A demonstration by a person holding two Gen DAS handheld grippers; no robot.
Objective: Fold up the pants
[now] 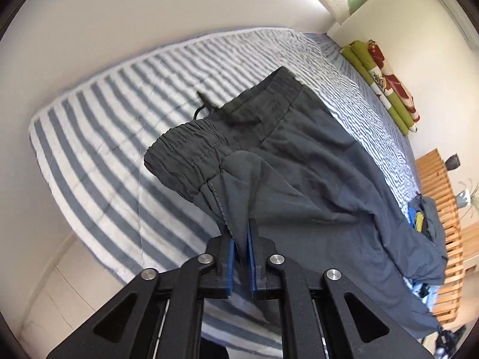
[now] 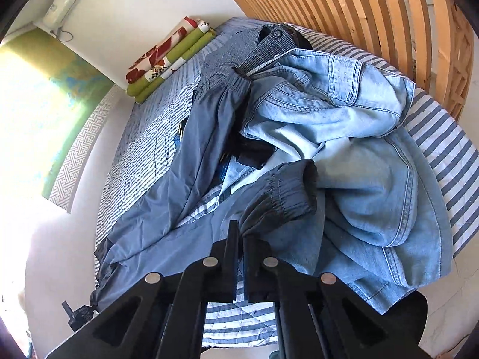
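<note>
The left gripper (image 1: 242, 239) is pinching the waistband end of the dark grey pants (image 1: 299, 155), lifting it off the striped bed (image 1: 98, 137). The right gripper (image 2: 240, 236) is clamping the cuffed leg end, near a heap of light denim (image 2: 359, 137).

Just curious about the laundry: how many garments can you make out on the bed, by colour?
Dark grey pants: 1
Light blue denim: 1
Grey checked: 1
Total: 3 clearly visible
</note>
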